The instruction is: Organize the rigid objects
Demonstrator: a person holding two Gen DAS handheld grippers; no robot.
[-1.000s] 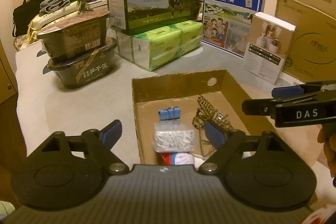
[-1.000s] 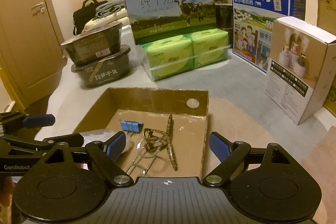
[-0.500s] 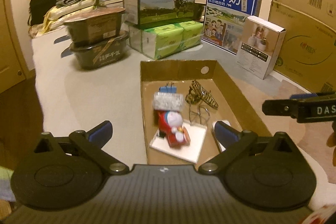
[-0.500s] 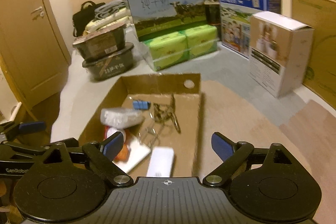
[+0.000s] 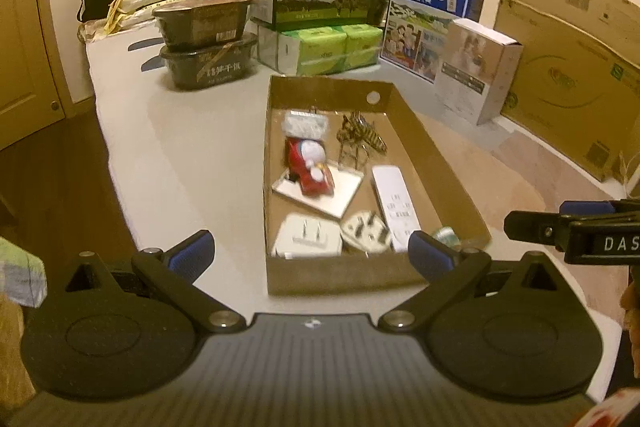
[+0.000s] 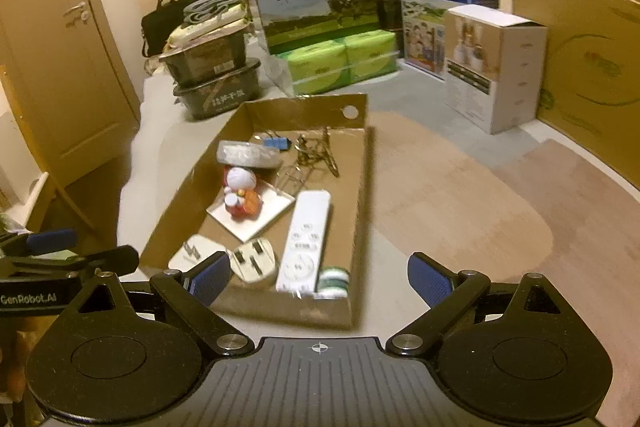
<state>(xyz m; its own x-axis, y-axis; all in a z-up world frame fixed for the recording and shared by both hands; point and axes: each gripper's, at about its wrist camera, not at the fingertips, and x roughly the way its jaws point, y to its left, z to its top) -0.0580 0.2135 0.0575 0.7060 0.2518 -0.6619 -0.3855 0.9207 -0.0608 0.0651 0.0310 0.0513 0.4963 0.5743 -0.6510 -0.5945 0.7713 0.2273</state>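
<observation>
brown cardboard tray (image 5: 344, 279) is now lying whole ahead of both tongs; i'm backing away, left gripper (image 5: 308, 253) and right gripper (image 6: 320, 277) spread wide and empty, right jaws just opening, so sorting is looking finished.

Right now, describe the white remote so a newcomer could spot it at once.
Find the open cardboard tray on the bed. The white remote lies lengthwise along its right wall, beside two white plug adapters. It alone is long, slim and covered in buttons.
</observation>
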